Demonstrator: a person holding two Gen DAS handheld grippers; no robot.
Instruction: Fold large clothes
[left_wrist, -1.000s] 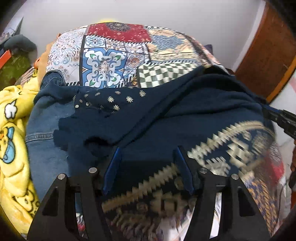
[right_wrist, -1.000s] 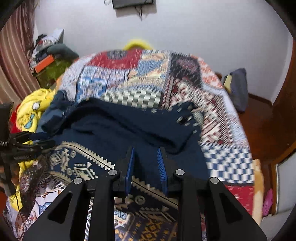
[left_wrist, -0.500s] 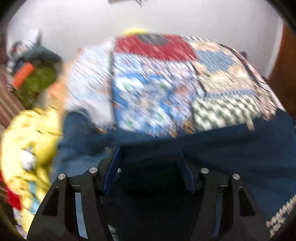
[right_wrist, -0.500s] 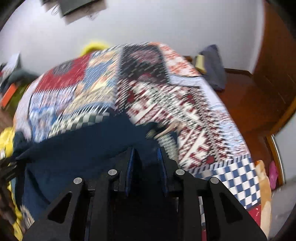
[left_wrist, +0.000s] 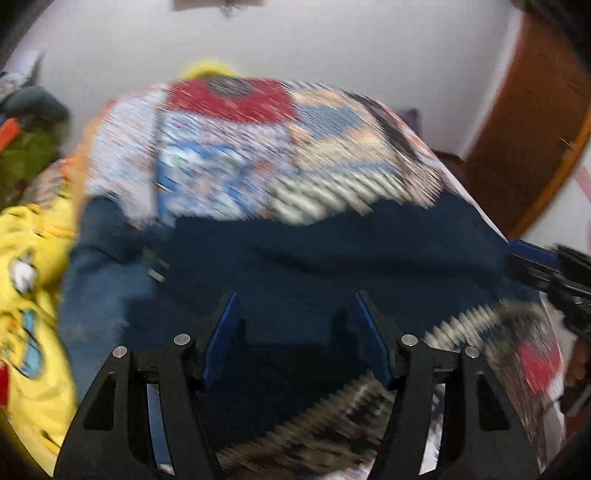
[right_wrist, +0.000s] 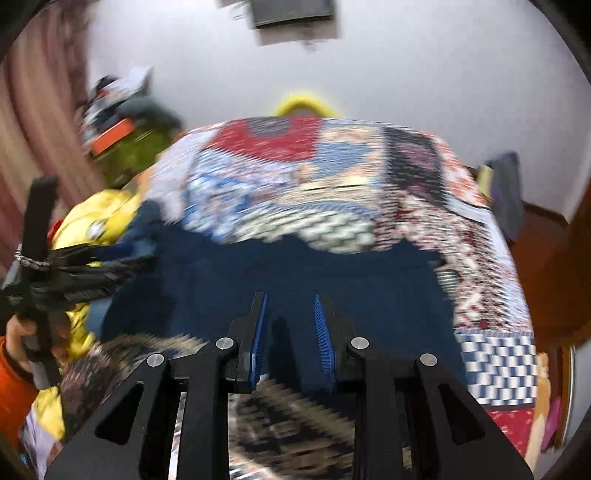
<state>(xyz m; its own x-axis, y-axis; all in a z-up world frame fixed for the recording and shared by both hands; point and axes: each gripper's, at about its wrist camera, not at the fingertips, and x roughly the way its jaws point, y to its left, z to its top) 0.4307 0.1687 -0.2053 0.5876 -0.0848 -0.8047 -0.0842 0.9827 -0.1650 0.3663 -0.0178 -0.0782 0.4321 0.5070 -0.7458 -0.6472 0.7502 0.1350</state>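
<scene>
On patchwork bed (left_wrist: 229, 155), navy garment (left_wrist: 332, 258) under both claws

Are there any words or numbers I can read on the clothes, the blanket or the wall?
None can be read.
Yellow cloth: cartoon drawings only, no letters to make out.
Navy garment: a woven zigzag border, no words.
Quilt: patchwork patterns, blurred, no text.
Dark box on the wall: too blurred to tell whether it bears a label.
</scene>
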